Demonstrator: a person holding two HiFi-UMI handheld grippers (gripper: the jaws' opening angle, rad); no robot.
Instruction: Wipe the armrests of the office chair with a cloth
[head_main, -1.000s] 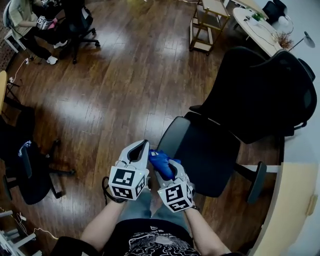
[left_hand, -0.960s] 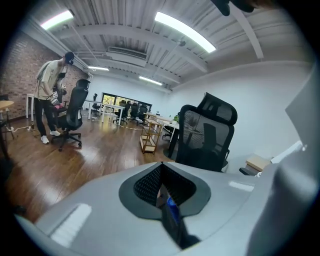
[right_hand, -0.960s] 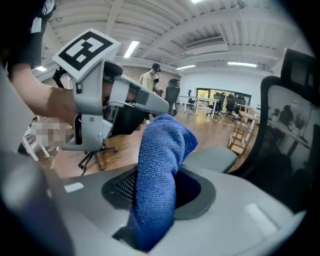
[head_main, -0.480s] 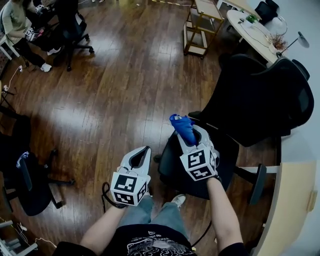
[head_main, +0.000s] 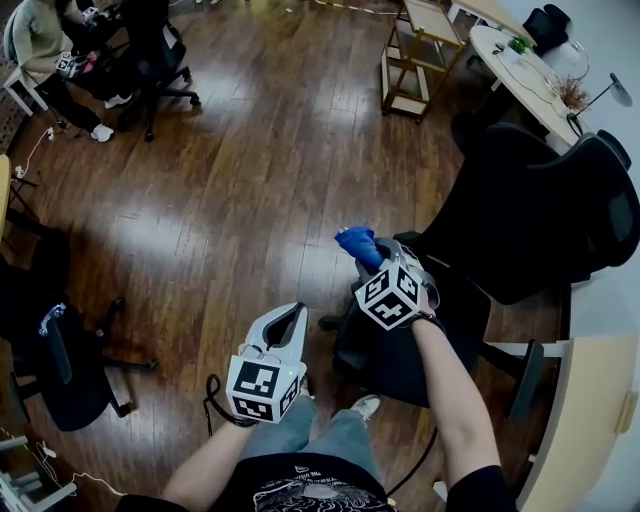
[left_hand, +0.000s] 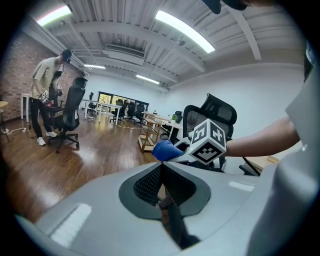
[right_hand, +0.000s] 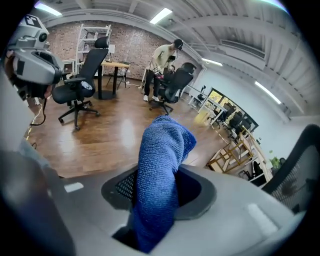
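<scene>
Above office chair (head_main: 545, 215), outstretched right arm (head_main: 452, 395)

Overhead downward; others level, sharing floor (head_main: 250, 180)

Open floor ahead and left of both claws; the chair crowds the right one.
Ahead of the right claw (head_main: 372, 256) and to its left, the wooden floor (head_main: 230, 190) lies bare and gives a wide way through. Just to its right rises the office chair (head_main: 530, 220), whose tall back closes that side, and the seat (head_main: 395, 345) below and behind it blocks any drop. The far armrest (head_main: 527, 372) stands well to its right, past the seat. The left claw (head_main: 292, 312) hangs over bare floor, with the seat's edge near on its right and the person's legs (head_main: 315, 435) close behind. A second chair (head_main: 60, 360) stands well to its left, and a wooden cart (head_main: 415, 50) far ahead.
</scene>
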